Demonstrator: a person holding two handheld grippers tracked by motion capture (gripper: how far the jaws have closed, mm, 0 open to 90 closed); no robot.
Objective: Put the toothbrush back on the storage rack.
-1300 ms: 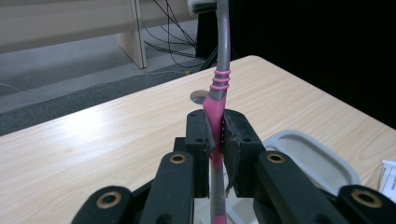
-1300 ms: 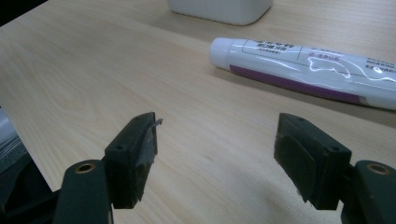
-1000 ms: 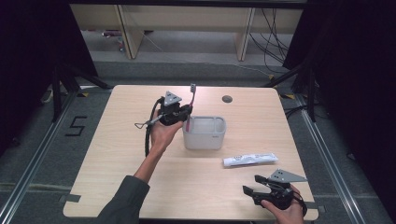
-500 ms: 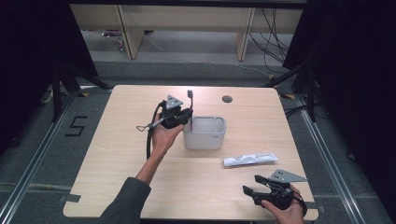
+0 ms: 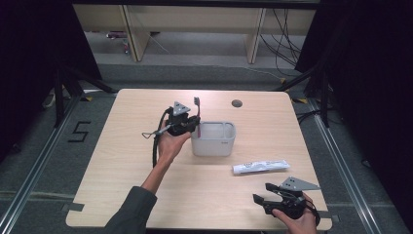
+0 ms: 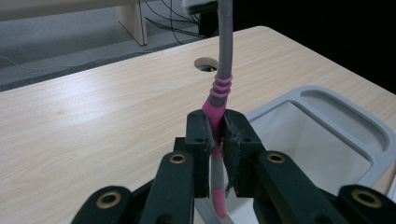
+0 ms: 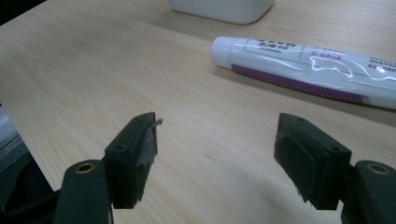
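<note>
A grey and pink toothbrush [image 5: 197,103] stands upright, head up, with my left gripper [image 5: 193,125] shut on its handle. It hangs at the left edge of a pale grey open container [image 5: 213,147] in the middle of the table. In the left gripper view the pads clamp the pink part of the toothbrush [image 6: 219,88], its lower end reaches down past the jaws, and the container's rim [image 6: 345,107] lies to the right. My right gripper [image 5: 260,204] is open near the front right of the table. A white and purple toothpaste tube [image 7: 303,70] lies on the wood just beyond my right gripper [image 7: 215,149].
A round cable hole [image 5: 237,103] sits in the tabletop behind the container. The toothpaste tube [image 5: 257,166] lies to the right front of the container. Wooden shelving legs and cables stand on the floor beyond the far edge.
The left gripper and the toothbrush have sunk slightly beside the container. The right gripper has stayed where it was.
</note>
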